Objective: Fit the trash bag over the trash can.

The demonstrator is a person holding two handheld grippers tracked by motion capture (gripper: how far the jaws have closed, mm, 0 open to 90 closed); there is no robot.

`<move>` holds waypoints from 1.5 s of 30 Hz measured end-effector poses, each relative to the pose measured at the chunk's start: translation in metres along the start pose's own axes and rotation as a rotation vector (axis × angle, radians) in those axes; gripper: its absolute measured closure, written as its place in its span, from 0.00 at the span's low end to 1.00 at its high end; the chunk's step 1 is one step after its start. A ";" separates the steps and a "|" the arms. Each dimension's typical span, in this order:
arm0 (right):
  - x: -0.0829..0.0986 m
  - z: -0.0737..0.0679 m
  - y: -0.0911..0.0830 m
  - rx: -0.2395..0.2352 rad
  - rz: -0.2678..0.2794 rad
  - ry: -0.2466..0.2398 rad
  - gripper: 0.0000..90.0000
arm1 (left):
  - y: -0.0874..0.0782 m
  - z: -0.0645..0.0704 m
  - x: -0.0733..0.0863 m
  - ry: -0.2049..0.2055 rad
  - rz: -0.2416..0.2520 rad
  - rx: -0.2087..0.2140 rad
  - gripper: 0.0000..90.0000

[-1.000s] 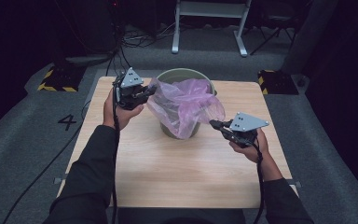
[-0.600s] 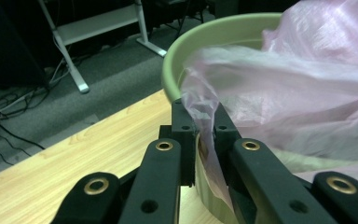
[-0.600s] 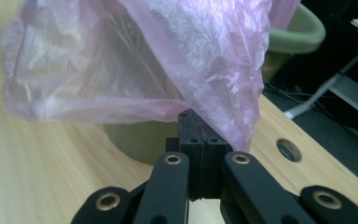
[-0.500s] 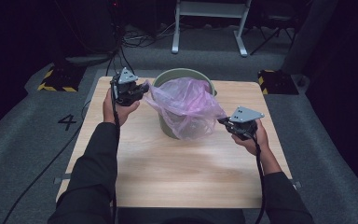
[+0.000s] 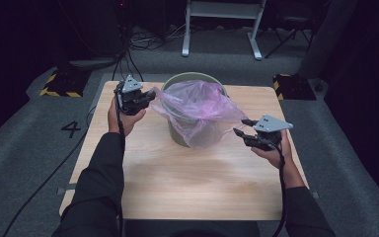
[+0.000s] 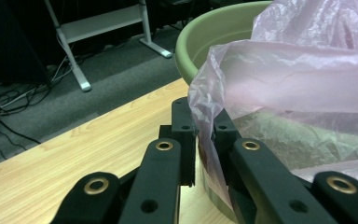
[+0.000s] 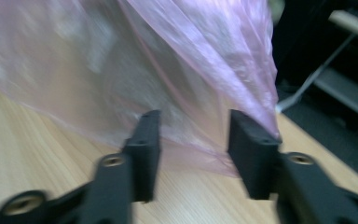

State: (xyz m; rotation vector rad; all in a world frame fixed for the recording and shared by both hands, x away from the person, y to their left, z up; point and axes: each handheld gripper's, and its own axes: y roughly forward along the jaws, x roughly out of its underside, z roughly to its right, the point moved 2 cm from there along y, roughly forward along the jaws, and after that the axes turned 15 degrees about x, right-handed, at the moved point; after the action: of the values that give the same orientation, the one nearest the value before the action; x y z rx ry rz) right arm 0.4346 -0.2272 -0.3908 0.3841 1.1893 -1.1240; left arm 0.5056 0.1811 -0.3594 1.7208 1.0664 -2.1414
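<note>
Seen from above: two dark-sleeved forearms reaching forward over a light wooden table, each hand wrapped around a black two-jaw gripper with a cable trailing back along the arm.

Left gripper held upright near the table's far left corner, knuckles outward, jaws pointing right toward a green bucket. Jaws clamped together on the edge of a pink plastic bag, pulling that edge out to the left, past the bucket's rim. From the left gripper view: thin pink film pinched between the two black jaw tips, the pale green rim just behind.

Right gripper held lower and nearer the person, to the right of the bucket, grey three-cornered plate on top, jaws pointing left at the bag. Jaws spread apart, gripping nothing. From the right gripper view, somewhat blurred: the bag's hanging side just ahead of the parted jaw tips; contact with the film impossible to tell.

Bucket standing upright at the middle of the table's far half. Bag sitting in its mouth, crumpled and translucent, draped over the near side of the rim and down the front wall. Nothing made out inside the bag or bucket.

Around the table: grey floor, cables, a white metal frame.
</note>
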 end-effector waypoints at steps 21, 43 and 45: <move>-0.058 -0.002 0.011 0.110 0.027 -0.109 0.87 | 0.015 -0.006 -0.001 -0.007 -0.001 -0.003 0.93; -0.067 -0.006 0.023 0.033 0.068 -0.113 0.97 | 0.015 -0.006 -0.005 0.019 -0.008 -0.007 0.97; -0.070 0.003 0.027 0.041 0.064 -0.026 1.00 | 0.020 -0.008 -0.005 0.026 -0.027 -0.019 0.98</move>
State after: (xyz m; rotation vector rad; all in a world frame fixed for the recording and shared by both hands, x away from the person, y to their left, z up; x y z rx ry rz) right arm 0.4626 -0.1832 -0.3369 0.4345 1.1248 -1.0955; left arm 0.5242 0.1704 -0.3640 1.7406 1.1191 -2.1238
